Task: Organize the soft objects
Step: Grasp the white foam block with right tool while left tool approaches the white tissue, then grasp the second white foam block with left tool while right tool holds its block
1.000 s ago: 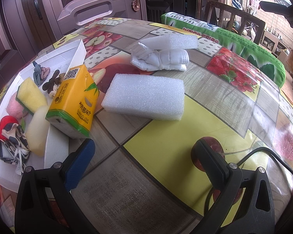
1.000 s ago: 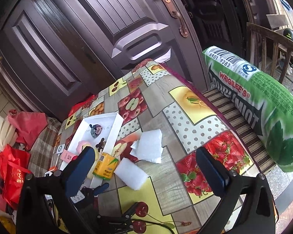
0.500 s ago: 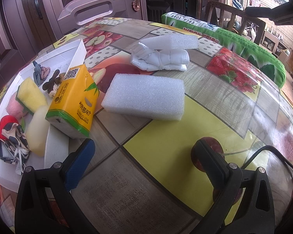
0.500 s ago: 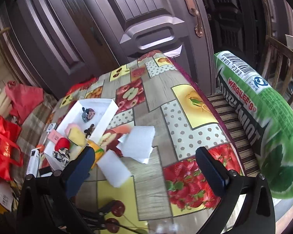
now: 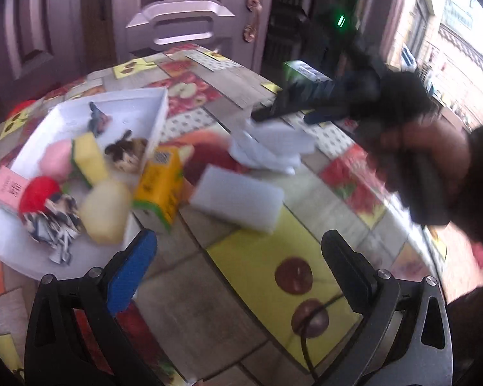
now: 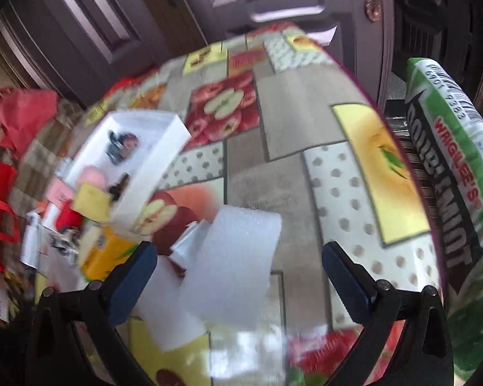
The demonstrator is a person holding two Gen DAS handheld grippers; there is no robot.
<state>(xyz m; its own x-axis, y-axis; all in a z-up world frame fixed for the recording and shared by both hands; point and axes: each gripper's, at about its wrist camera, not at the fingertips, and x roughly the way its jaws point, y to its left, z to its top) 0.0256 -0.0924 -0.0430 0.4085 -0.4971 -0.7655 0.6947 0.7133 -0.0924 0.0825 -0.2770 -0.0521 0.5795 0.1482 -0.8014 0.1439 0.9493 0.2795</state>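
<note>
A white foam sheet (image 6: 241,251) lies over a crumpled white piece (image 5: 267,154) at the middle of the fruit-print table. My right gripper (image 6: 238,251) hangs just above the sheet; its jaws are closing, the sheet lies between them, and the pads stand clear of it. In the left wrist view that right gripper (image 5: 283,117) comes in from the right in a person's hand. A thick white foam block (image 5: 238,199) lies nearer, beside a yellow tissue pack (image 5: 159,186). My left gripper (image 5: 238,241) is open and empty over the table's near part.
A white tray (image 5: 159,119) at the left holds a yellow sponge (image 5: 88,157), a cream foam piece (image 5: 104,212), a patterned cloth and other soft things. A green pillow (image 6: 450,160) lies past the table's right edge. A black cable (image 5: 306,337) runs under my left gripper.
My right gripper has swung down and in over the foam sheet, and its hand has entered the left wrist view. My left gripper has risen and rolled a little.
</note>
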